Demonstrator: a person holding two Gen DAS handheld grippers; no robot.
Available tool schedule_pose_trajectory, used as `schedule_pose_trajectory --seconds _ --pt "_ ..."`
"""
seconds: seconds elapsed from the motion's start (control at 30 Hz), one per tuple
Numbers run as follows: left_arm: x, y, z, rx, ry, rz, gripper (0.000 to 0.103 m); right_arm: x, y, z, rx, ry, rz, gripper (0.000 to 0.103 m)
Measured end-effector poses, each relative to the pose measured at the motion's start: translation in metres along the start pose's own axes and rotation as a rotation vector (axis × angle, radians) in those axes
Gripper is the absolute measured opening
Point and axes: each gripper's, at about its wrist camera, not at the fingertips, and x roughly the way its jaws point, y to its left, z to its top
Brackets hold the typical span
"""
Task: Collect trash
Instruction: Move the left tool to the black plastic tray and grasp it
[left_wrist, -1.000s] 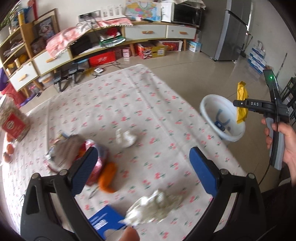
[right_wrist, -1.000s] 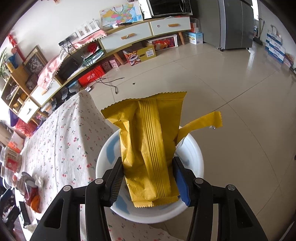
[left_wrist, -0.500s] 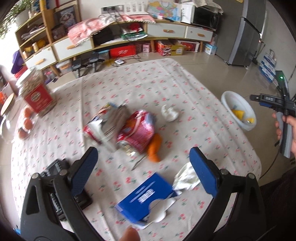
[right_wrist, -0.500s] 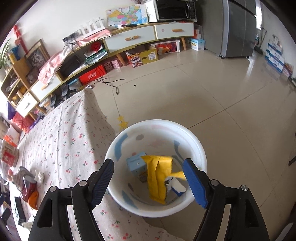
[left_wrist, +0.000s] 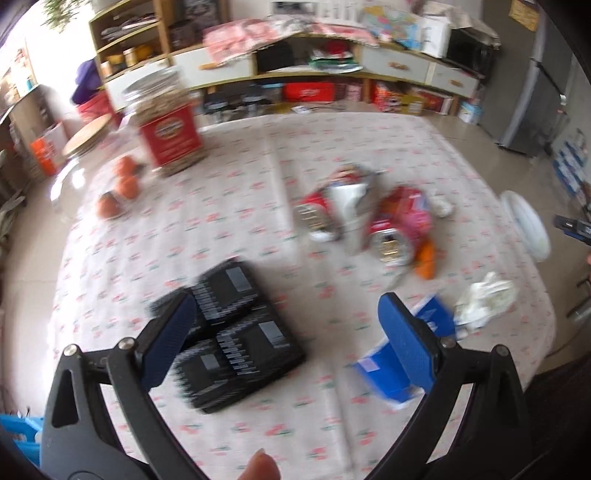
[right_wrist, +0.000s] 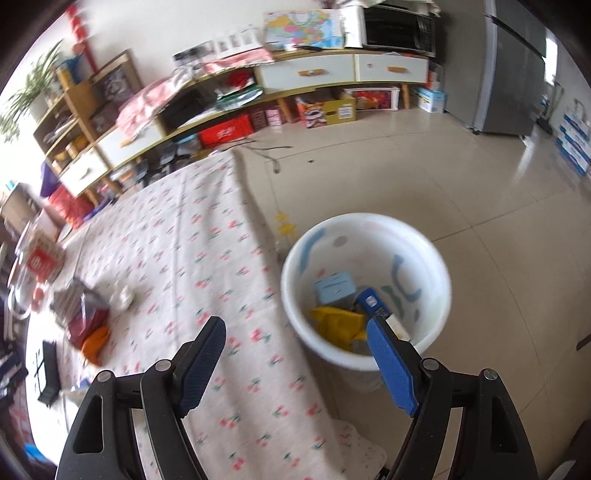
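Note:
In the left wrist view my left gripper hangs open and empty over the cherry-print tablecloth. Below it lie stacked black boxes and a blue packet. Crumpled white paper is to the right. Beyond lie red and silver wrappers and an orange scrap. My right gripper stands open with nothing in it, above the table edge beside the white bin. The yellow wrapper lies inside the bin with a light blue box.
A jar with a red label and some oranges stand at the table's far left. The white bin sits on the tiled floor off the table's right side. Shelves and drawers line the far wall.
The right gripper opened and let the yellow wrapper fall into the bin, then drew back toward the table. The left gripper swept left across the table, bringing the black boxes under it.

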Motion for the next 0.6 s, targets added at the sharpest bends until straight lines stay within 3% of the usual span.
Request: schedule_pose_trajectory --seconds 0.17,0.37,0.53,0.6 --pt "0.012 0.04 -0.016 -0.087 0.066 0.027 0.099 -0.002 0.032 -0.009 -0.086 0.014 0.033 0.081" --pt "0.023 0.05 -0.028 -0.176 0.131 -0.01 0.099 0.0 0.077 -0.018 -0.189 0.022 0.07 0.081" --pt "0.02 0.06 -0.03 -0.228 0.127 -0.004 0.099 0.006 0.105 -0.024 -0.26 0.038 0.093 0.081" --pt "0.019 0.072 -0.034 -0.288 0.117 -0.013 0.094 0.007 0.111 -0.026 -0.279 0.041 0.098 0.081"
